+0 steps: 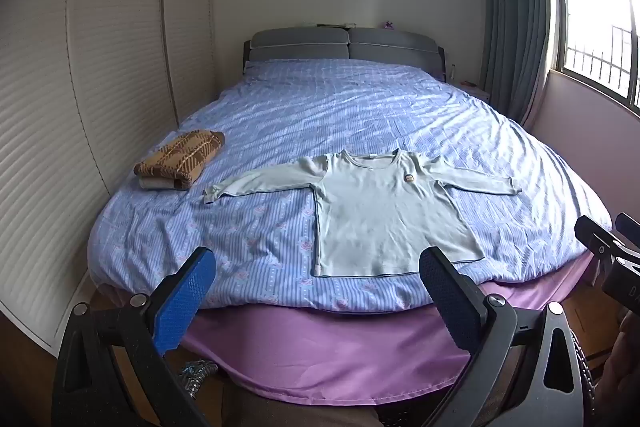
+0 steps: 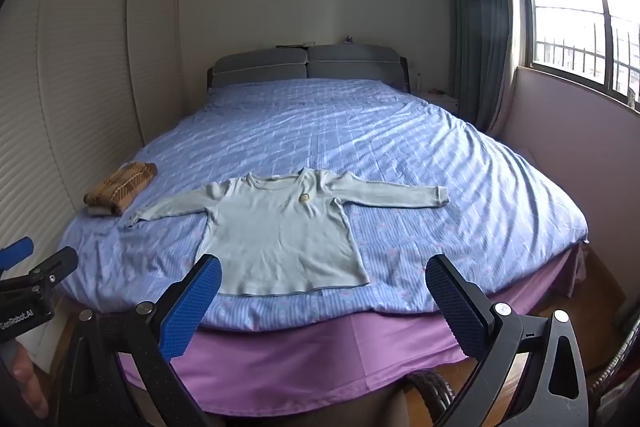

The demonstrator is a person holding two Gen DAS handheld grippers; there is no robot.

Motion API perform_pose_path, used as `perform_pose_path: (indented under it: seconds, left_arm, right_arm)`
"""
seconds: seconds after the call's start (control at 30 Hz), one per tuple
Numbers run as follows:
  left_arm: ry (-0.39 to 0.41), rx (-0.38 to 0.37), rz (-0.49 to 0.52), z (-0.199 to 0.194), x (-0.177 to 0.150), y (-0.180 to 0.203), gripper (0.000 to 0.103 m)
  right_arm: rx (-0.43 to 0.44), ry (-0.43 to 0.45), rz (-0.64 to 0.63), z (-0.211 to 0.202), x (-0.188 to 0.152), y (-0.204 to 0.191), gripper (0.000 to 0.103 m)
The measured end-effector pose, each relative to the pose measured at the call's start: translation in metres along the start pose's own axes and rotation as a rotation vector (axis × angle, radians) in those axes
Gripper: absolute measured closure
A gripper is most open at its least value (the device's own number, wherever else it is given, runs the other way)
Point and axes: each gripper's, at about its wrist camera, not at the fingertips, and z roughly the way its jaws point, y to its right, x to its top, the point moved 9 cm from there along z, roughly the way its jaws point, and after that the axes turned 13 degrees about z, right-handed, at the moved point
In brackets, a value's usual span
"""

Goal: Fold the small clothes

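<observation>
So far, done: brown folded garment (image 1: pixel 180 159) at bed's (image 1: pixel 280 115) left edge.
Left: pale shirt (image 1: pixel 384 215) flat, unfolded, near foot edge.
Fingers: left gripper (image 1: pixel 316 303), right gripper (image 2: pixel 322 303) wide open, empty.

Each hand-held gripper (image 1: pixel 316 303) (image 2: pixel 322 303) has black plastic arms, silver screws and blue ribbed pads (image 1: pixel 185 301); one body reads "GenRobot.AI".

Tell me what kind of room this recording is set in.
A home bedroom, most likely: a bed with a padded headboard, a wardrobe along one wall, and a curtained window. A shirt lies spread on the bed.
</observation>
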Motion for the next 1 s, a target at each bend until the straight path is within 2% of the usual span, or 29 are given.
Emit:
perform_pose_path:
  seconds: [1.0]
  left_arm:
    - [0.007,0.005,-0.018,-0.001,0.006,-0.009,0.0]
  right_arm:
    - [0.001,0.004,0.005,-0.001,0.0,0.001,0.0]
